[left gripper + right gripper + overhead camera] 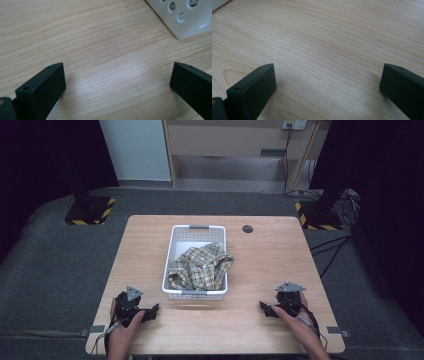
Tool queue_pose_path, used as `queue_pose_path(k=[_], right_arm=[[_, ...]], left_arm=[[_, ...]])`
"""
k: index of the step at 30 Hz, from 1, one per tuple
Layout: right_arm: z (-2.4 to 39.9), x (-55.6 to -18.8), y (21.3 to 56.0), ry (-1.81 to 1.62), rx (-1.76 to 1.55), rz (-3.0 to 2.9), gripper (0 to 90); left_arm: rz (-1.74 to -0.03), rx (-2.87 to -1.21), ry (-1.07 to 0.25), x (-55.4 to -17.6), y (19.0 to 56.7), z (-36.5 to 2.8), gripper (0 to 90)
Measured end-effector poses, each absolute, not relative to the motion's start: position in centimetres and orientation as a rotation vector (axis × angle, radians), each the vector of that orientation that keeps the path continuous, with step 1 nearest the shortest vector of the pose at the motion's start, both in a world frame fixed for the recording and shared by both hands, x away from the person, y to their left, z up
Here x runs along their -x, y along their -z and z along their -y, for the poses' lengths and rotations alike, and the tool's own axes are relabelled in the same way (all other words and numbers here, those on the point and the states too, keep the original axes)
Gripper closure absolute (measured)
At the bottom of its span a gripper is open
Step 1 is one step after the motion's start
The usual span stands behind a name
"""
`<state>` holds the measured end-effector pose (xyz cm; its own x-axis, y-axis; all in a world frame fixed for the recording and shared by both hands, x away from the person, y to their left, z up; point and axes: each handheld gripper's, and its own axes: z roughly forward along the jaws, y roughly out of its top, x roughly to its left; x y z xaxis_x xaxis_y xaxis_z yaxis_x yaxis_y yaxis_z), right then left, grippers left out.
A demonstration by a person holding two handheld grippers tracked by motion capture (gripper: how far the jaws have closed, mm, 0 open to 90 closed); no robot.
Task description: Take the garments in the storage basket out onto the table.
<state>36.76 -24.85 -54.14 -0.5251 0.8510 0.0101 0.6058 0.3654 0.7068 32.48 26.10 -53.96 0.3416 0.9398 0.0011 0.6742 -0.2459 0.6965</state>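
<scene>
- A white perforated plastic basket [196,292] stands in the middle of the light wooden tabletop [265,265].
- A crumpled beige-and-green checked cloth [200,266] lies inside the basket, filling its near half, with one fold over the right rim.
- The left tool [151,312] rests on the tabletop near the basket's front left corner, its jaws spread wide with bare wood between them.
- The right tool [265,308] rests on the tabletop to the basket's right and nearer the front edge, its jaws also wide apart and holding nothing.
- A small dark round disc [247,228] sits near the far edge.
</scene>
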Motion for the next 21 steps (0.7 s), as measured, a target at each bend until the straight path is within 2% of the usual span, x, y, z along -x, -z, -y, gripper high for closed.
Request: queue_pose_path(k=[21], right_arm=[[24.32,-37.23,53.15,-0.972,-1.260,-2.281,2.7]], left_arm=[[-1.407,-2.007,-0.570,-32.48,53.95,-26.10,0.0]])
